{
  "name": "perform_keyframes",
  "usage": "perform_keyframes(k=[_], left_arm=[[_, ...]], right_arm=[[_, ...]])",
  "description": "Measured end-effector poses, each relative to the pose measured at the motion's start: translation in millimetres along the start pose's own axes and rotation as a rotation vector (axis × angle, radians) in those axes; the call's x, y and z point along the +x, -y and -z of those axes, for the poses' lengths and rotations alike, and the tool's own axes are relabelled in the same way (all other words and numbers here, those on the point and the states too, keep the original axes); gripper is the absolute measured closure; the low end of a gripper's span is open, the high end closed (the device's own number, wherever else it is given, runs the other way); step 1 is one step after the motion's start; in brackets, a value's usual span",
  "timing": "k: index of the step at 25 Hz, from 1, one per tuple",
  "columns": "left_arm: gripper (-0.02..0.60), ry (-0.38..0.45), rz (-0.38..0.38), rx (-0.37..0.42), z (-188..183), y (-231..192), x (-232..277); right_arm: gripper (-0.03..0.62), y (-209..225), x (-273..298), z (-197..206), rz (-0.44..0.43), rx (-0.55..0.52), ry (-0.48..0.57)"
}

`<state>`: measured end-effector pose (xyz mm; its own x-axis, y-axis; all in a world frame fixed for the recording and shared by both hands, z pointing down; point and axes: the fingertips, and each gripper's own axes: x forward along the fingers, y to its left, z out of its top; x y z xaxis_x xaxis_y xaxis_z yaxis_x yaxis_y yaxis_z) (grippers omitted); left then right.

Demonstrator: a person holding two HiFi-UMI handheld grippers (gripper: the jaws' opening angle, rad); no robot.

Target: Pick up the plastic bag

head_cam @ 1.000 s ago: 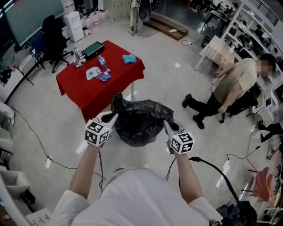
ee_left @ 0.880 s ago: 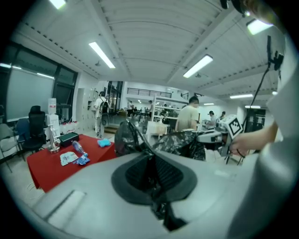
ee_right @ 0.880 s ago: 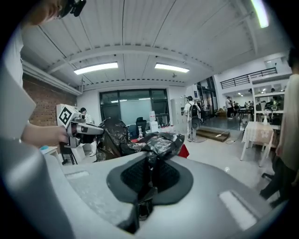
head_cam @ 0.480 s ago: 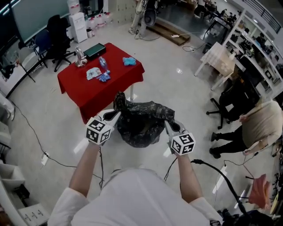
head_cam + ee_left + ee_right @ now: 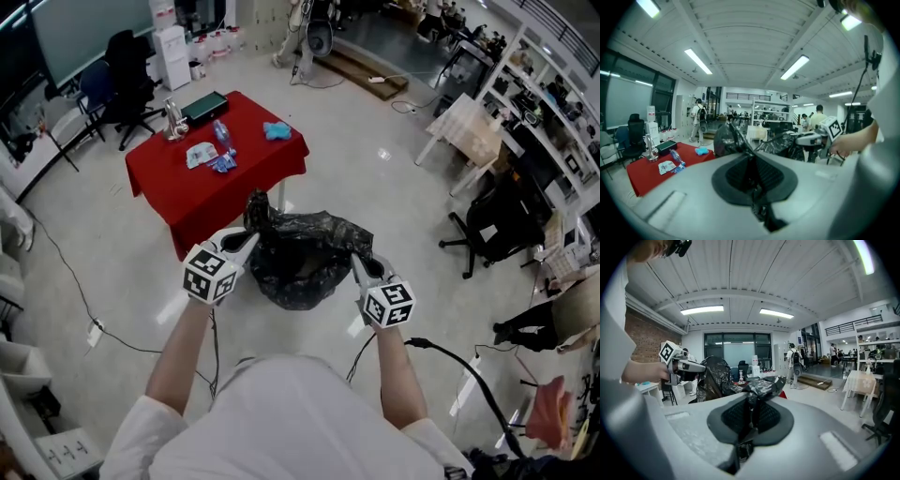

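Observation:
A black plastic bag (image 5: 302,261) hangs in the air in front of me, held by its rim on both sides. My left gripper (image 5: 251,238) is shut on the bag's left edge, which sticks up in a crumpled peak (image 5: 727,137). My right gripper (image 5: 357,260) is shut on the bag's right edge (image 5: 765,385). In the left gripper view the black film runs pinched between the closed jaws, and the right gripper (image 5: 813,137) shows beyond the bag. The right gripper view likewise shows the left gripper (image 5: 684,365) across the bag. The bag's mouth sags open between the two grips.
A table with a red cloth (image 5: 217,178) stands just beyond the bag, bearing a bottle, a blue rag and small packets. A black office chair (image 5: 500,220) stands at the right, a cable (image 5: 84,309) trails over the pale floor at the left, and people stand far off.
The bag and both grippers have held almost still, drifting slightly up in the picture. The person at the right has moved away toward the lower right edge.

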<state>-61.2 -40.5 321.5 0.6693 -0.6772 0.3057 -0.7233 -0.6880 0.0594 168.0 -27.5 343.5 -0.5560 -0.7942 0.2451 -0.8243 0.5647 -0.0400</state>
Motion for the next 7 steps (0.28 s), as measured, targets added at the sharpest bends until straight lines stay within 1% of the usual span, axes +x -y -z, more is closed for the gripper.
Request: perform_keyframes(k=[7], left_arm=[[0.575,0.015,-0.001,-0.003,-9.9,-1.0,-3.1]], right_arm=[[0.592,-2.0,1.2,-9.3,-0.002,-0.008,0.017]])
